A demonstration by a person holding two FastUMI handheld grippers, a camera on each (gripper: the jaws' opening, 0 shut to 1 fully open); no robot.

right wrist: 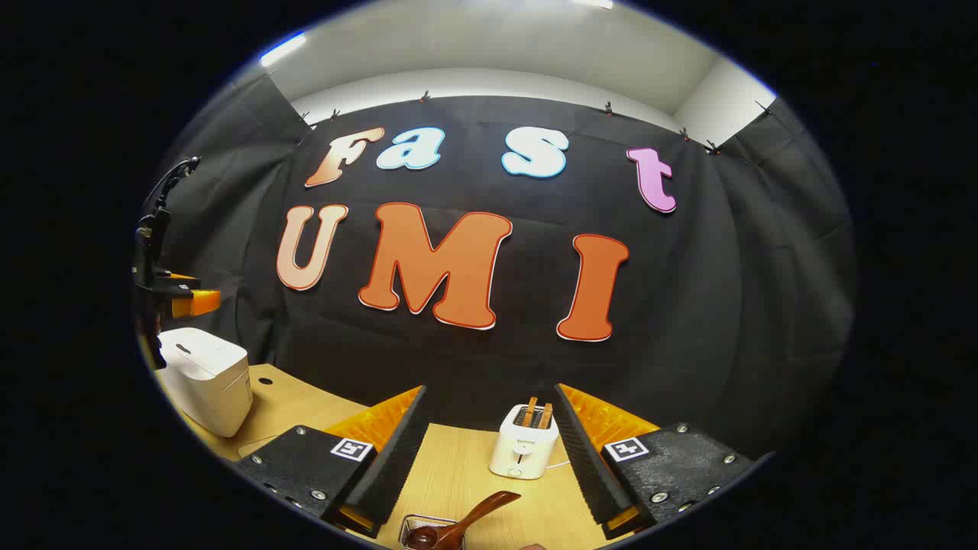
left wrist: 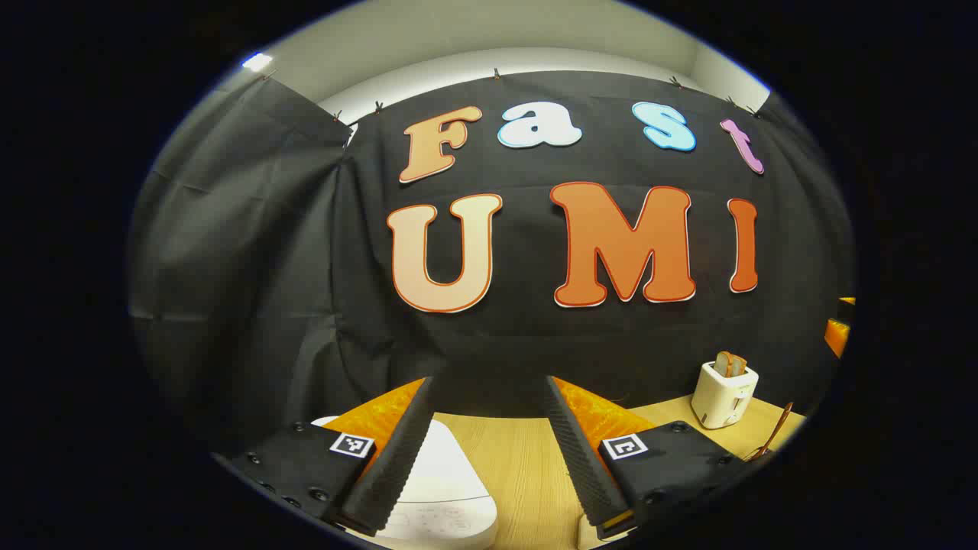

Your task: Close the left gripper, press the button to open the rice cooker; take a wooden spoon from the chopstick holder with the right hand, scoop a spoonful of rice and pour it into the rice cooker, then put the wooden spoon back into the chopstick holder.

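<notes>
The white rice cooker (left wrist: 447, 489) sits with its lid down just below my left gripper (left wrist: 489, 382), whose fingers stand wide apart with nothing between them. In the right gripper view the rice cooker (right wrist: 206, 386) is at the far left of the wooden table, with the left gripper (right wrist: 179, 299) hovering above it. My right gripper (right wrist: 490, 391) is open and holds nothing. Right under it a brown wooden spoon (right wrist: 466, 521) leans in a wire chopstick holder (right wrist: 419, 527). The spoon handle (left wrist: 779, 428) also shows at the right edge of the left gripper view.
A white toaster (right wrist: 523, 449) with two slices of bread stands at the back of the table against the black cloth wall, straight ahead of the right gripper. The toaster (left wrist: 724, 393) is to the right in the left gripper view. Light wooden tabletop (left wrist: 527, 473) lies between cooker and toaster.
</notes>
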